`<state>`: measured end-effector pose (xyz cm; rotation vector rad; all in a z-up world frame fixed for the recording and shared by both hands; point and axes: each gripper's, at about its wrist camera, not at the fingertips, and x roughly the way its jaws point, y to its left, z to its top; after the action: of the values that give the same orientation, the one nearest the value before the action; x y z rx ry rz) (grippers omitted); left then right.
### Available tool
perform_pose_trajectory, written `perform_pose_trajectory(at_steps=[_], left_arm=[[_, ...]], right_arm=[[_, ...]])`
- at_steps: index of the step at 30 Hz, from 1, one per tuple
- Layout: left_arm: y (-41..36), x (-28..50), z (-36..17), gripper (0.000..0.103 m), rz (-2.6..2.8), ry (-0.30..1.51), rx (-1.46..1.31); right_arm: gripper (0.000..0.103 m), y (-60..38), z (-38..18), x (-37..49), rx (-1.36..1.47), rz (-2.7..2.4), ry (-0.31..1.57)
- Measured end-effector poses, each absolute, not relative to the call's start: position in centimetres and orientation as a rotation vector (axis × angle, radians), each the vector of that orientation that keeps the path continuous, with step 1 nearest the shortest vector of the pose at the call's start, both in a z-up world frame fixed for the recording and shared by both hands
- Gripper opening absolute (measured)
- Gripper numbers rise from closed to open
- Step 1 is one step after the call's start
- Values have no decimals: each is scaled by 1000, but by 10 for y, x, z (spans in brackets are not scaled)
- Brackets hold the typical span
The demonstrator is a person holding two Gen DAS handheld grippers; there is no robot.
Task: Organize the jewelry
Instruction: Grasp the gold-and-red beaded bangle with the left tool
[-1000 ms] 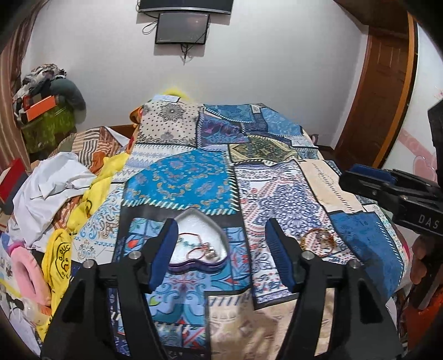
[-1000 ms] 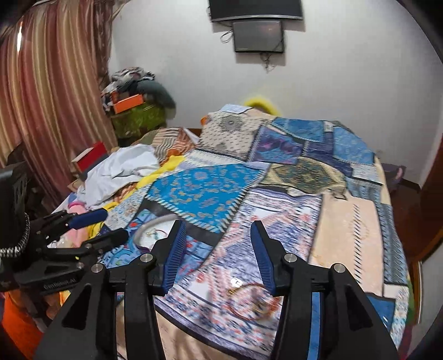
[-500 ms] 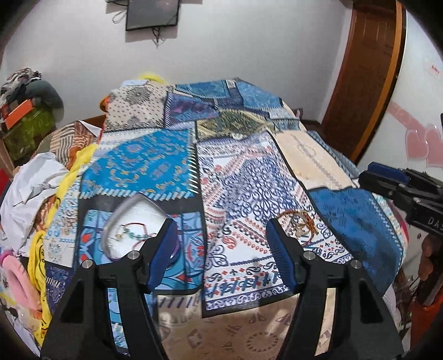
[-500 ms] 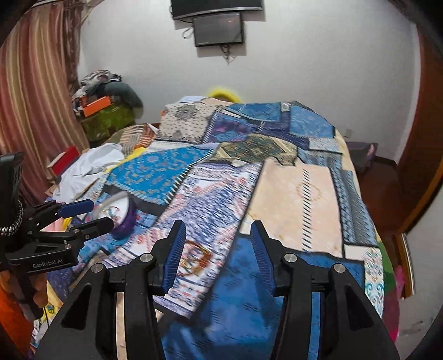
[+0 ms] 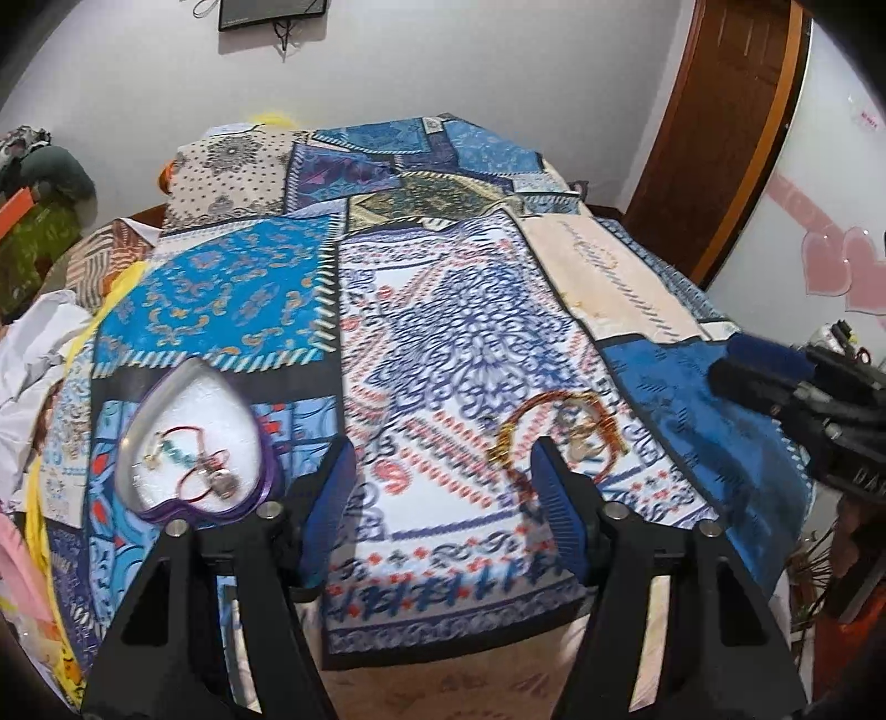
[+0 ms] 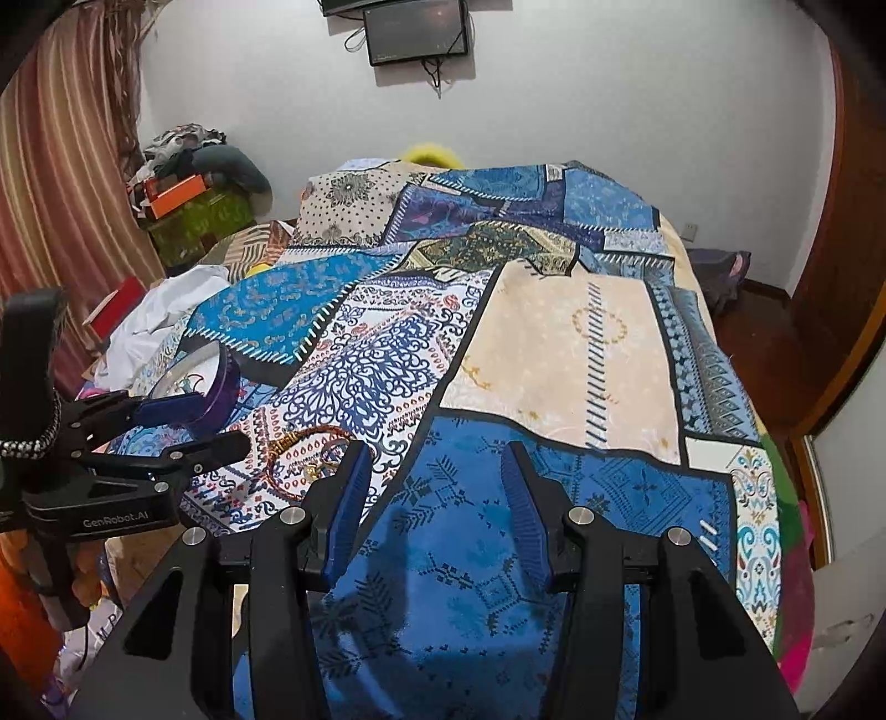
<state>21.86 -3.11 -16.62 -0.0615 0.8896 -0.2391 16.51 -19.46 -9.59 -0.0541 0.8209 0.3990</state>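
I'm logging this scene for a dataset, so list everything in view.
Heart-shaped dish: one, clear with purple rim, on bedspread, left; jewelry inside.
Loose bracelets: small pile, gold and red, on bedspread, right of dish.
Bedspread: one, blue patchwork, covers bed.
Clothes pile: white and yellow, bed's left edge.
Screen: one, black, on wall.
Curtain: striped red, left.
Door: brown, right.
Left gripper: black, blue pads, closing, nothing between.
Right gripper: same, open, empty.

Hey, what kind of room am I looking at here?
Most likely a bedroom in a home: a bed under a patchwork cover fills the view, a screen hangs on the wall, and a striped curtain and a pile of clothes stand beside it.
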Motion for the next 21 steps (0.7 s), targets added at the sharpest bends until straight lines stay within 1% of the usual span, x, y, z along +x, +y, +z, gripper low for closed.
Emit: perform_pose_trajectory(at_steps=[2, 3, 5, 7, 9, 10, 11, 16, 21], left_arm=[[-37, 223, -169, 45, -263, 907, -67], [-40, 225, -172, 43, -272, 918, -67], [-46, 229, -178, 32, -283, 941, -66], [-51, 231, -183, 29, -287, 952, -59], [-54, 232, -184, 24, -292, 949, -61], [-55, 231, -184, 13, -296, 951, -65], [-56, 232, -184, 9, -304, 954, -69], [-64, 228, -180, 9, -325, 941, -46], [-63, 222, -165, 9, -317, 886, -47]], right_arm=[[45, -195, -98, 166, -59, 398, 824], [45, -195, -99, 166, -60, 397, 826], [45, -196, -101, 167, -57, 402, 829], [45, -198, -102, 166, -52, 405, 834], [45, -199, -105, 167, -48, 407, 840], [45, -199, -105, 167, -47, 409, 841], [45, -199, -106, 168, -46, 409, 843], [45, -199, -108, 169, -36, 415, 849], [45, -197, -107, 168, -38, 422, 846]])
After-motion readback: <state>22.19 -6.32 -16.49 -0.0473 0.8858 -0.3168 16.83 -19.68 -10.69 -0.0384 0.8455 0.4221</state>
